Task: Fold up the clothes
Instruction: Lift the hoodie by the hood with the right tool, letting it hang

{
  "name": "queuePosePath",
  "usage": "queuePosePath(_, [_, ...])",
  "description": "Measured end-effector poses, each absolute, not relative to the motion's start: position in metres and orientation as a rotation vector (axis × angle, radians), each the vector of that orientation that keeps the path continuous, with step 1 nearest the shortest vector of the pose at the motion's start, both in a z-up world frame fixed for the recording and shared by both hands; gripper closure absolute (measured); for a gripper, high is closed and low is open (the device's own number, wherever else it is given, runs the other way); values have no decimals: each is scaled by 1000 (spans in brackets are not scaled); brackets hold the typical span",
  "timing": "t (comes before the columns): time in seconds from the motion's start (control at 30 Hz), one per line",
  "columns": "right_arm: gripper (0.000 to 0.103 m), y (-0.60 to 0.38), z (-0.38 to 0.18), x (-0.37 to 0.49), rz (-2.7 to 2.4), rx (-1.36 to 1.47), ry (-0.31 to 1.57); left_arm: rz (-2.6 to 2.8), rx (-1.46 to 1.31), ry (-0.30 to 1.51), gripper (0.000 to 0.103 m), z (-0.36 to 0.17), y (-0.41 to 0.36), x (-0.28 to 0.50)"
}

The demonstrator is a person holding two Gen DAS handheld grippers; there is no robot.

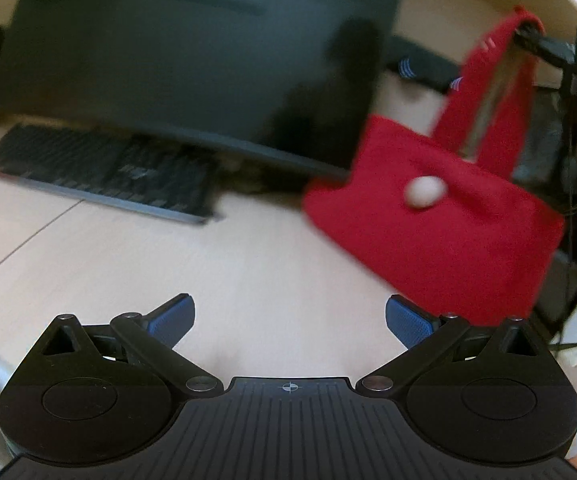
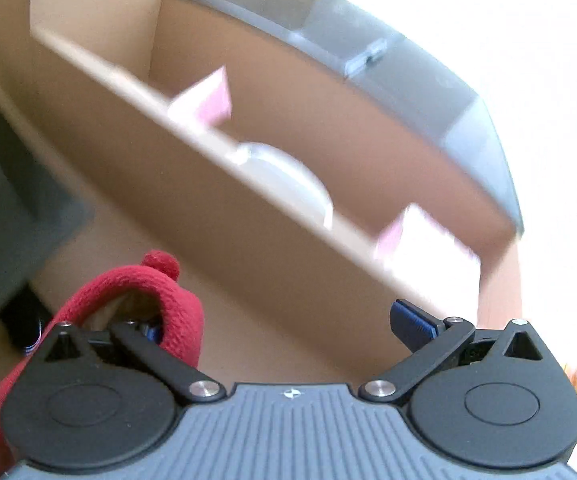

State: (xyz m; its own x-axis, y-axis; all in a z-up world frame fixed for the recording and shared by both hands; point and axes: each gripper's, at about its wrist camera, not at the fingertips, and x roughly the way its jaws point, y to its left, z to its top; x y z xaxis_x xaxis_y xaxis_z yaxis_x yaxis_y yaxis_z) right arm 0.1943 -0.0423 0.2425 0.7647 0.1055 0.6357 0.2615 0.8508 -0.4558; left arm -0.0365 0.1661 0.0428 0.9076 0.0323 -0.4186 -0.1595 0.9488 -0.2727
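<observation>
Red garment (image 1: 436, 224) hangs above pale wood desk (image 1: 248, 264) near monitor (image 1: 192, 52).

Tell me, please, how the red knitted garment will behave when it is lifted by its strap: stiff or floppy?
Probably floppy: the red garment hangs limp below its strap, which is looped over one finger of the open right gripper. It probably swings easily, hanging from that strap alone. The white pompom looks light.

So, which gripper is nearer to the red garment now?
Right. The red garment hangs by its strap looped over one finger of the right gripper, whose jaws are open. The left gripper is open over the table, apart from the garment.
</observation>
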Motion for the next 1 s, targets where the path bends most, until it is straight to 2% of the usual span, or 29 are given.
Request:
queuePosePath(0.13, [0, -36, 283, 145, -70, -566, -842, 43, -282, 335, 0, 62, 156, -41])
queuePosePath(0.4, [0, -48, 344, 80, 46, -370, -1013, -20, -289, 92, 0, 93, 159, -75])
queuePosePath(0.6, [0, -40, 394, 31, 225, -281, -1055, -153, -243, -19, 0, 107, 150, -88])
queuePosePath(0.8, [0, -45, 438, -8, 424, -61, -1126, -283, -213, -161, 0, 130, 154, -121])
queuePosePath(0.9, [0, -56, 448, -3, 489, -21, -1128, -313, -131, -255, 0, 144, 145, -143])
queuePosePath(1.0, [0, -54, 441, 30, 453, -126, -1042, -313, -84, -284, 0, 150, 125, -143])
